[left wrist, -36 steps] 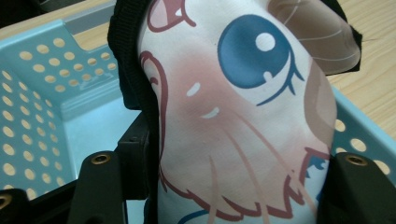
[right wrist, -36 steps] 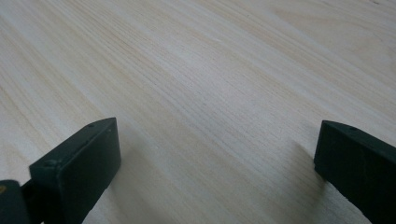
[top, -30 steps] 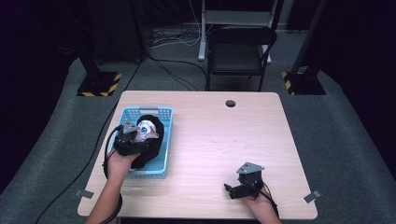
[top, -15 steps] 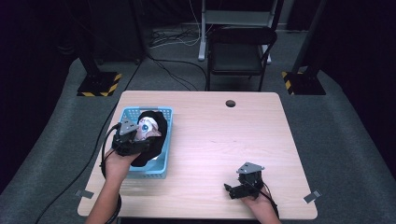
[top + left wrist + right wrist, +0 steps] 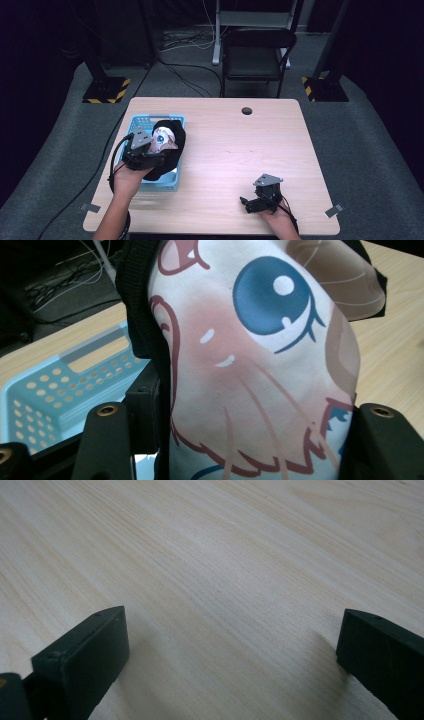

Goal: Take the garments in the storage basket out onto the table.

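Note:
A black cloth with a cartoon print (image 5: 167,136), a big blue eye on a pink and white face, hangs partly out of the light blue basket (image 5: 145,121) at the table's left. My left gripper (image 5: 156,150) is shut on this cloth just above the basket. In the left gripper view the printed cloth (image 5: 260,355) is pinched between the two jaws of the left gripper (image 5: 240,440), with the basket (image 5: 50,395) below and to the left. My right gripper (image 5: 248,203) rests low near the table's front right edge. In its own view the right gripper (image 5: 230,650) stands open over bare wood.
The pale wooden table (image 5: 240,150) has a round cable hole (image 5: 246,111) near its far edge. A black chair (image 5: 257,55) stands behind the table. The left gripper's cable (image 5: 116,155) trails off the left side.
The left gripper has risen a little with the printed cloth held in it, lifting the cloth higher over the basket. The right gripper has kept still.

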A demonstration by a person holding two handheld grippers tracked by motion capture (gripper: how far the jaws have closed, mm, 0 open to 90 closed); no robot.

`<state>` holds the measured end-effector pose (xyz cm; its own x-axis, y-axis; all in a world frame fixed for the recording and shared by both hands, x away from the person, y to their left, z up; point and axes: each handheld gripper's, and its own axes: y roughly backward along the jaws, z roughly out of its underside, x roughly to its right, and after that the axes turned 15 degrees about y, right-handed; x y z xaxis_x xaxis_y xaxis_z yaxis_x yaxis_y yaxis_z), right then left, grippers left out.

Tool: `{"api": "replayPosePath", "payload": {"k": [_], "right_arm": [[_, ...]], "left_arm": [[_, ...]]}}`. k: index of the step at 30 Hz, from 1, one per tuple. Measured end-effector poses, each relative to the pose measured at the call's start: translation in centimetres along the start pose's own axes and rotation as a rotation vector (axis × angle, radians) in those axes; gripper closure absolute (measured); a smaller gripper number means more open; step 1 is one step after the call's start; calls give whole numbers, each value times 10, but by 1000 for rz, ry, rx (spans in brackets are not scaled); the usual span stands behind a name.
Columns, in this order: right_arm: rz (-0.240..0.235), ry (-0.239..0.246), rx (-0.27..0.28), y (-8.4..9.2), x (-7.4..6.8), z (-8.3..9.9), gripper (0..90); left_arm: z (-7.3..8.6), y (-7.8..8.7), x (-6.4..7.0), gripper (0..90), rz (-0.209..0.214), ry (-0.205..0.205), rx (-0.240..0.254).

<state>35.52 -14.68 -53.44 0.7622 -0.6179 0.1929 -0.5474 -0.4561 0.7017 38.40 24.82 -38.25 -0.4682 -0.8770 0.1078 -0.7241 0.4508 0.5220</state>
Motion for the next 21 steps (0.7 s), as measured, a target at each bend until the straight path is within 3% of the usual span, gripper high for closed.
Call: {"api": "replayPosePath", "payload": {"k": [9, 21], "right_arm": [[0, 0, 0, 0, 0, 0, 0], [0, 0, 0, 0, 0, 0, 0]], "left_arm": [[-3, 4, 15, 380, 31, -38, -10], [1, -7, 40, 381, 76, -106, -58]]}}
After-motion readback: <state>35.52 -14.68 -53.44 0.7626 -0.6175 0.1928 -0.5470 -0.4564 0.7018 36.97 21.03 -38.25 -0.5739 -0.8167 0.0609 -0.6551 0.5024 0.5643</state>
